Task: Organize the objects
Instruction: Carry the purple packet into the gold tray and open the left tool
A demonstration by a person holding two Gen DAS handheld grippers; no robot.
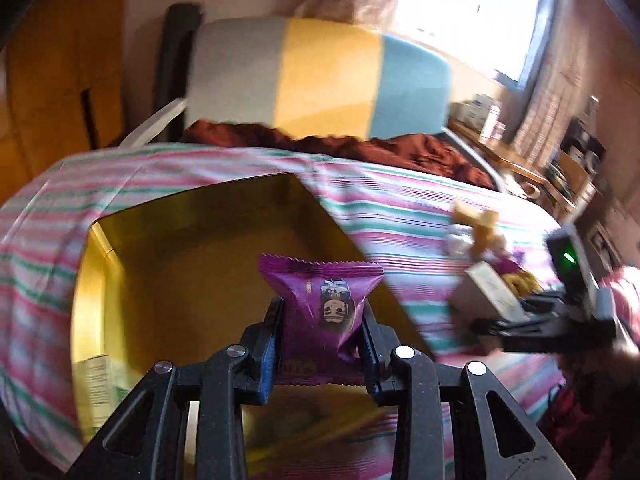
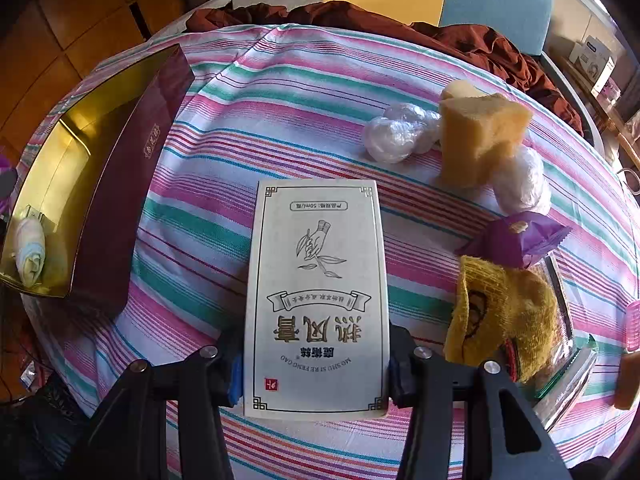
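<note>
My left gripper point(image 1: 322, 312) is shut on a purple snack packet point(image 1: 320, 284) with a cartoon face. It holds the packet over the open gold-lined box point(image 1: 192, 248). My right gripper point(image 2: 316, 368) is shut on a white printed carton point(image 2: 316, 280), held just above the striped cloth; the left wrist view shows this carton point(image 1: 486, 292) at the right. The box has a maroon outer wall point(image 2: 128, 184) and stands at the table's left, with a rolled pale cloth point(image 2: 30, 250) inside. The left wrist view is blurred.
On the striped tablecloth point(image 2: 280, 92) to the right lie a yellow sponge point(image 2: 480, 132), plastic-wrapped white balls point(image 2: 396, 132), a second purple packet point(image 2: 516, 240), a yellow knitted piece point(image 2: 504, 312) and a clear bag point(image 2: 568, 376). A brown cloth point(image 2: 480, 44) and a striped chair back point(image 1: 320, 76) sit behind.
</note>
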